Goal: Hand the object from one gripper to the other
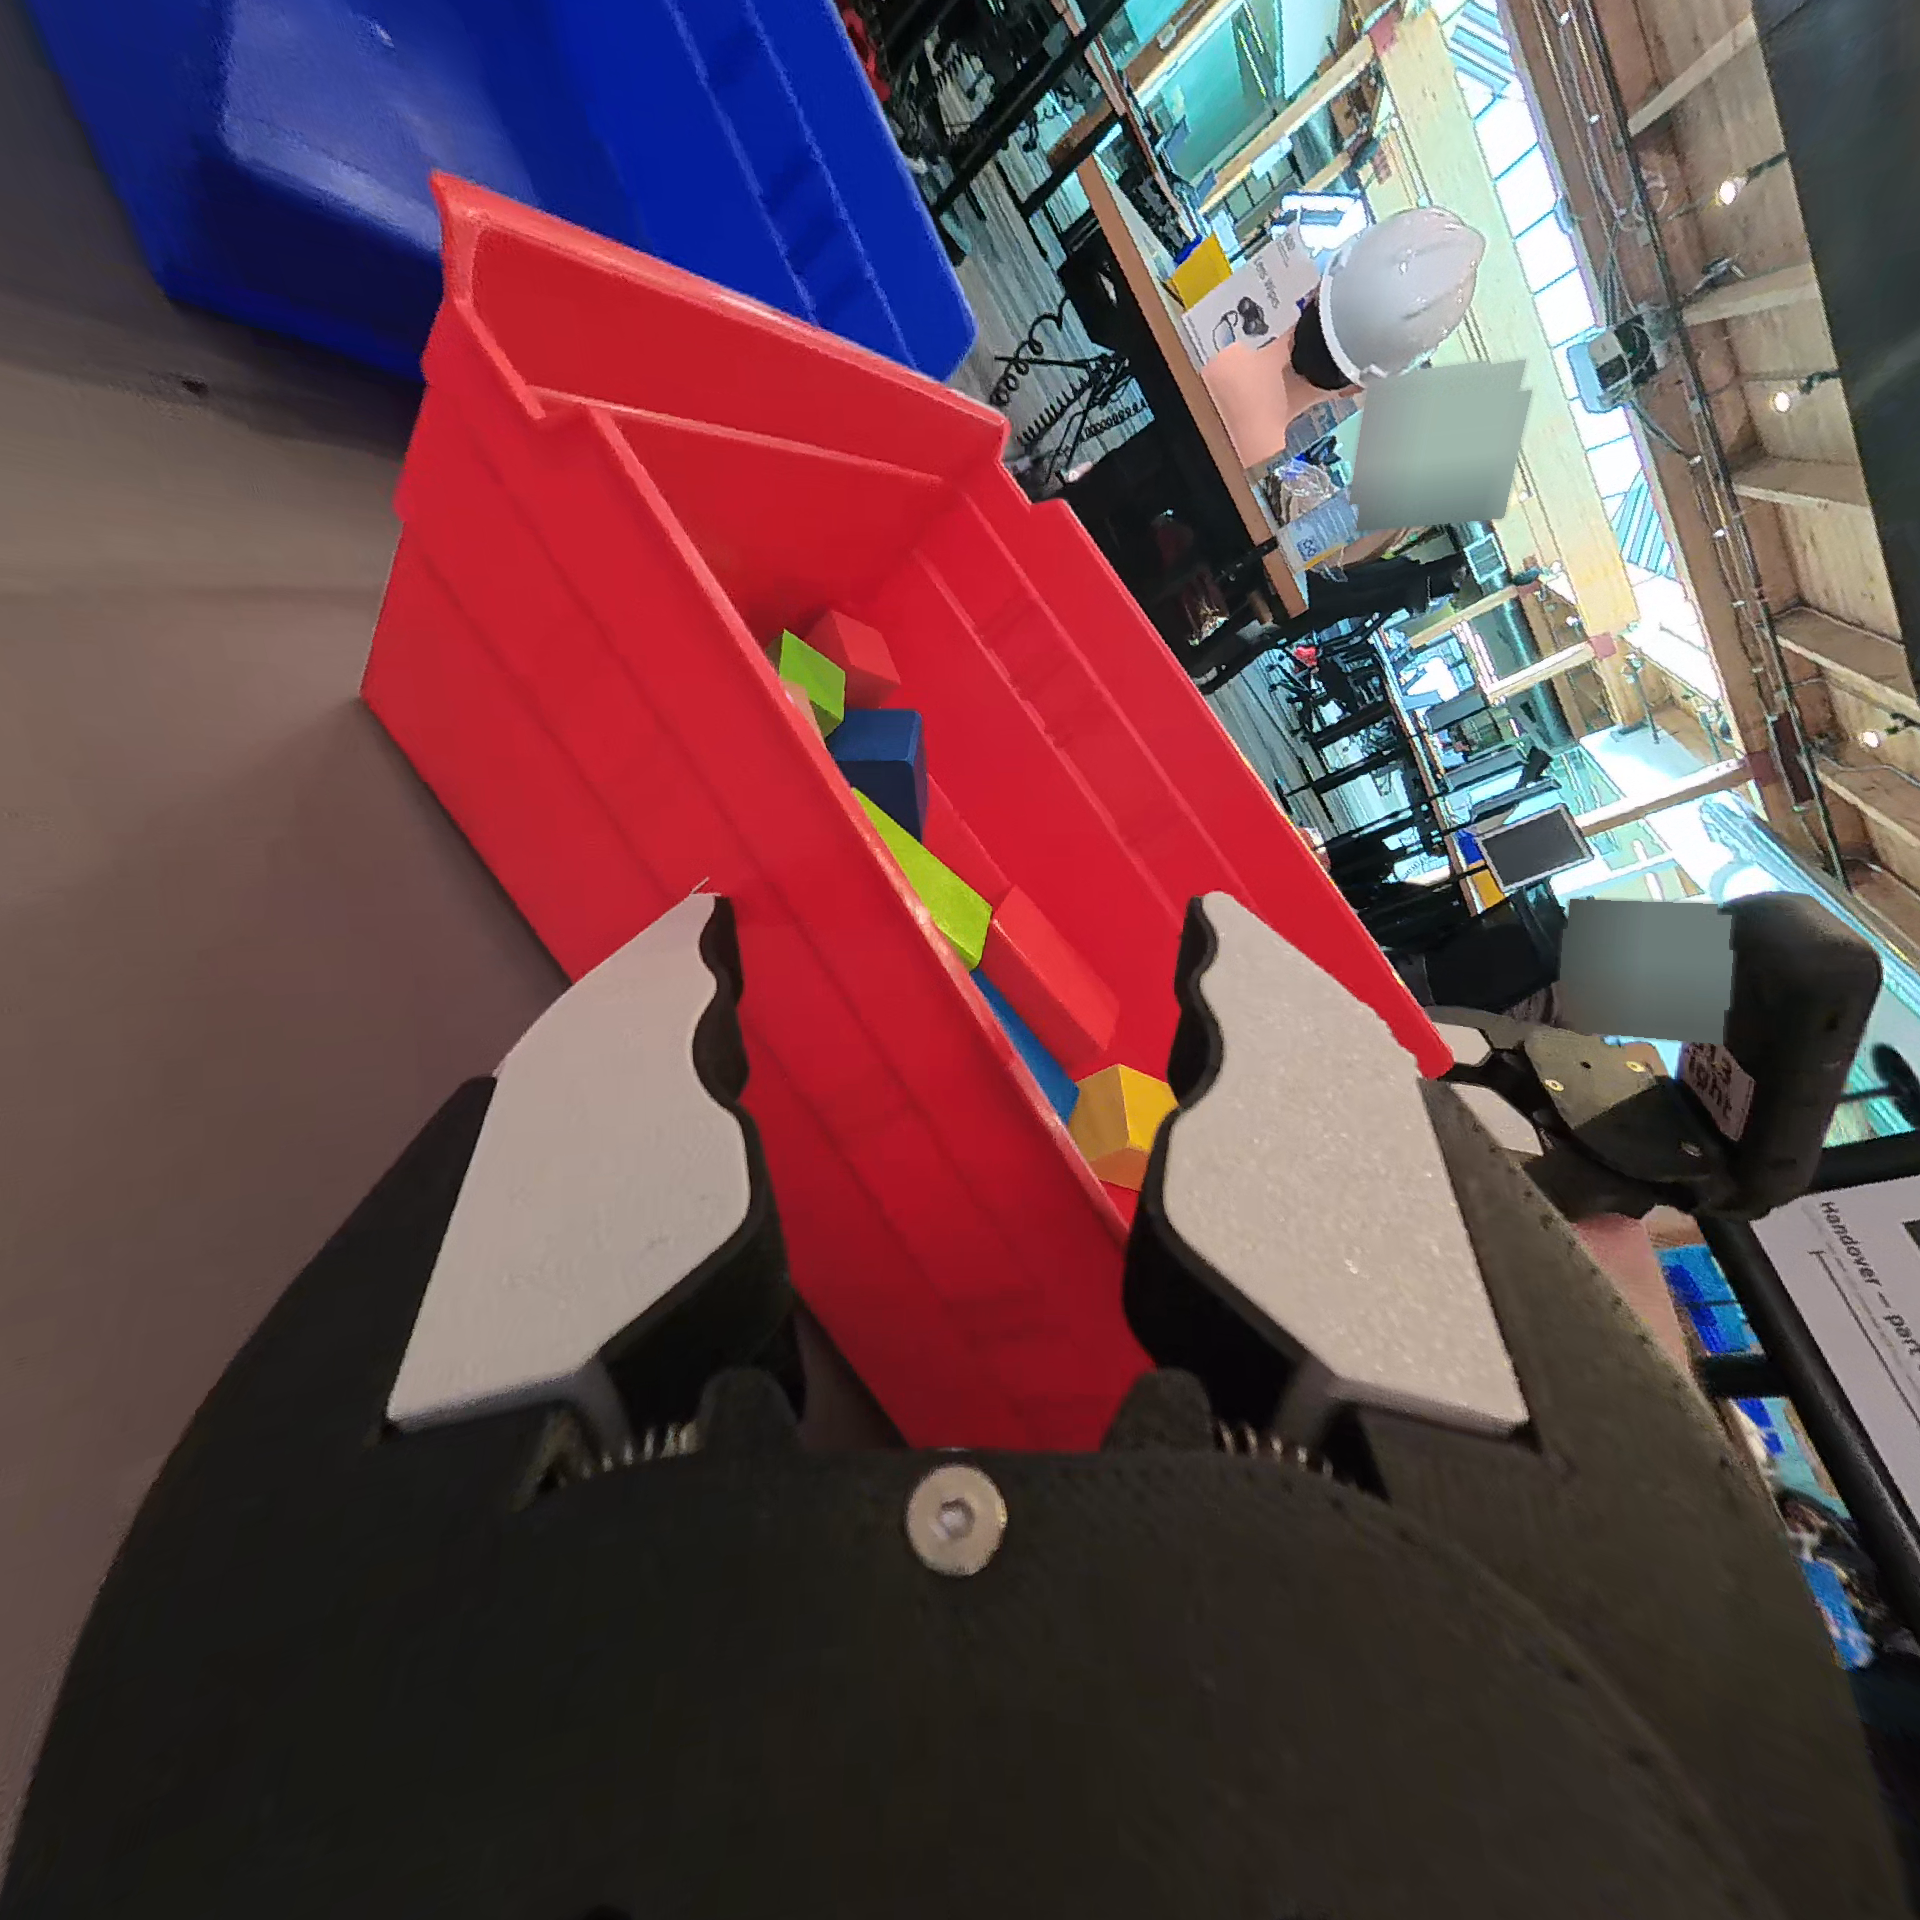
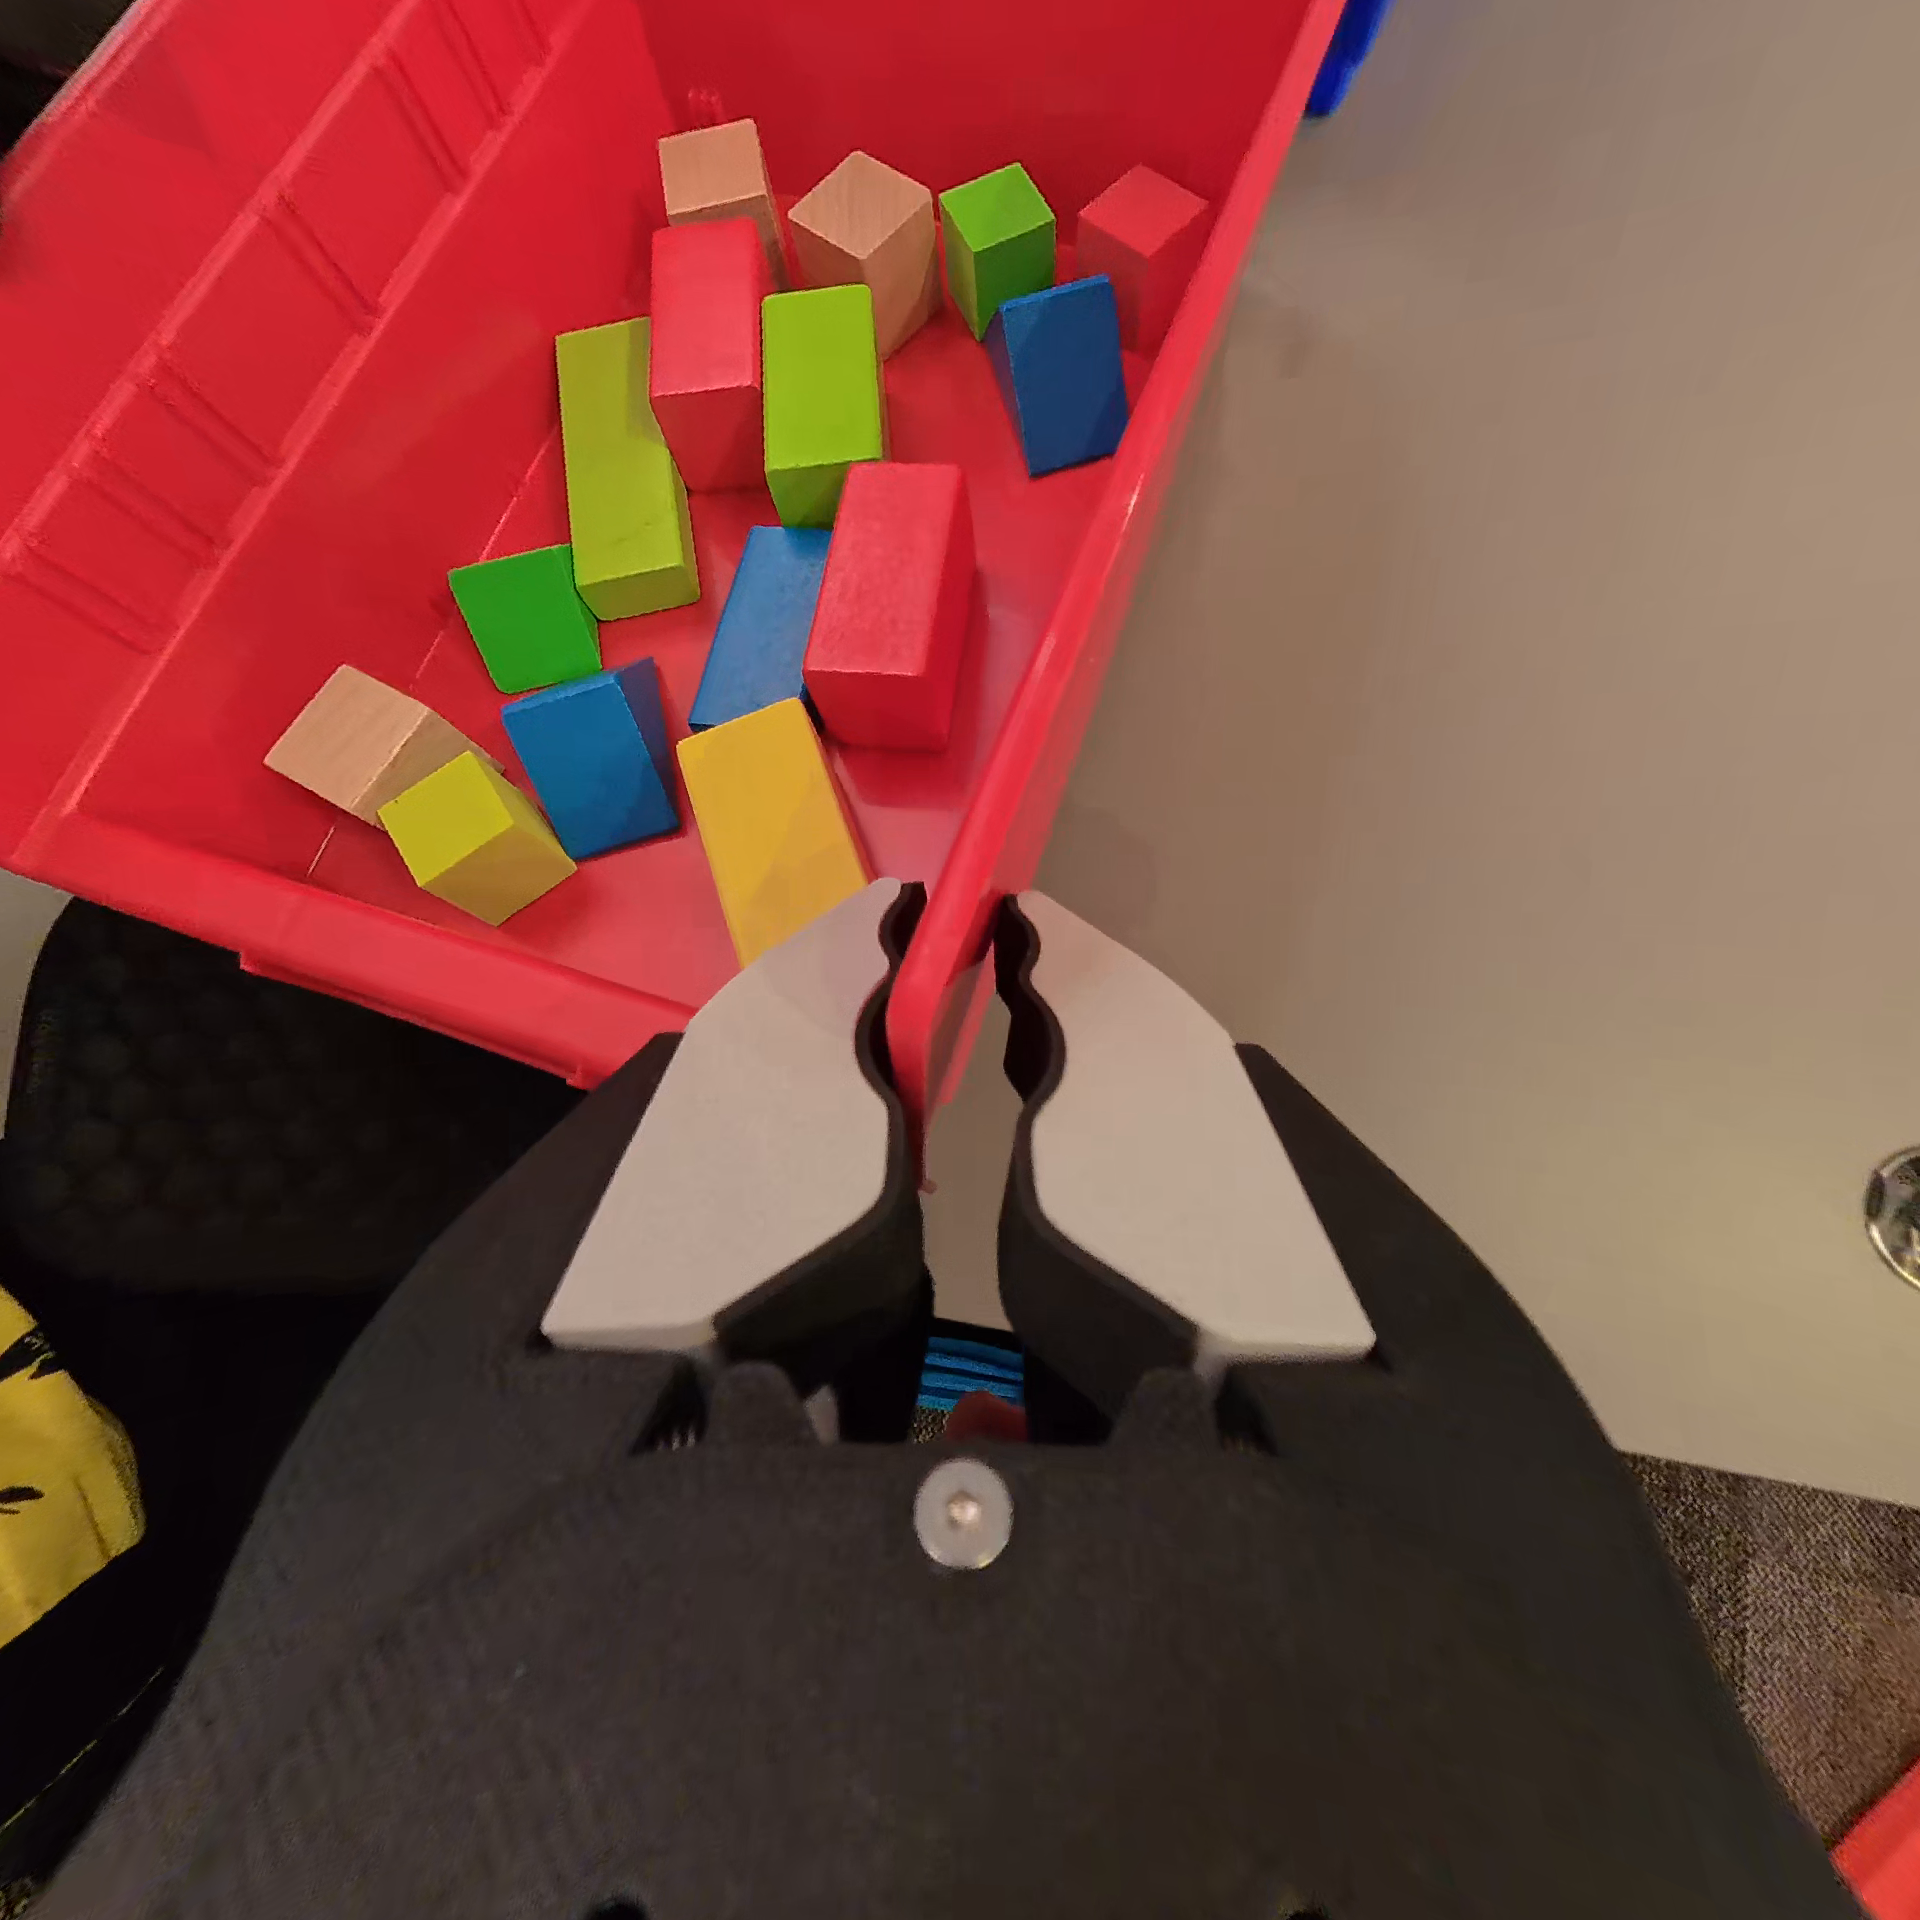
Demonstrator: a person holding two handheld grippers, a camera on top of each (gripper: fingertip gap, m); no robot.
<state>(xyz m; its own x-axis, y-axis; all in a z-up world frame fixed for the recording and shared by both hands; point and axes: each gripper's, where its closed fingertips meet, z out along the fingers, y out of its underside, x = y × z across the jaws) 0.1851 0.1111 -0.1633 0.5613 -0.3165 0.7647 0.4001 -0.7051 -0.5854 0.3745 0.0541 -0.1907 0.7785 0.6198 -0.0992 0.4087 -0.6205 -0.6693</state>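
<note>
A red plastic bin (image 2: pixel 1195 436) holds several coloured wooden blocks, among them a yellow block (image 2: pixel 769 821) by its near corner. My right gripper (image 2: pixel 951 904) is shut on the bin's side wall near that corner, one pad inside and one outside. In the left wrist view the bin (image 1: pixel 623 727) appears tilted. My left gripper (image 1: pixel 956 920) is open wide and straddles the bin's near wall; its pads stand apart from the wall. The yellow block (image 1: pixel 1117 1122) lies by my left gripper's right finger. The right gripper (image 1: pixel 1558 1081) shows at the bin's far corner.
A blue bin (image 1: pixel 520 156) stands behind the red one on the grey table (image 1: pixel 156 727). A printed sheet (image 1: pixel 1849 1330) lies at the right. A person in a white hard hat (image 1: pixel 1403 281) is far behind. A metal grommet (image 2: pixel 1896 1216) sits in the table (image 2: pixel 1558 623). One gripper's finger ends stand about 20 centimeters off the other's.
</note>
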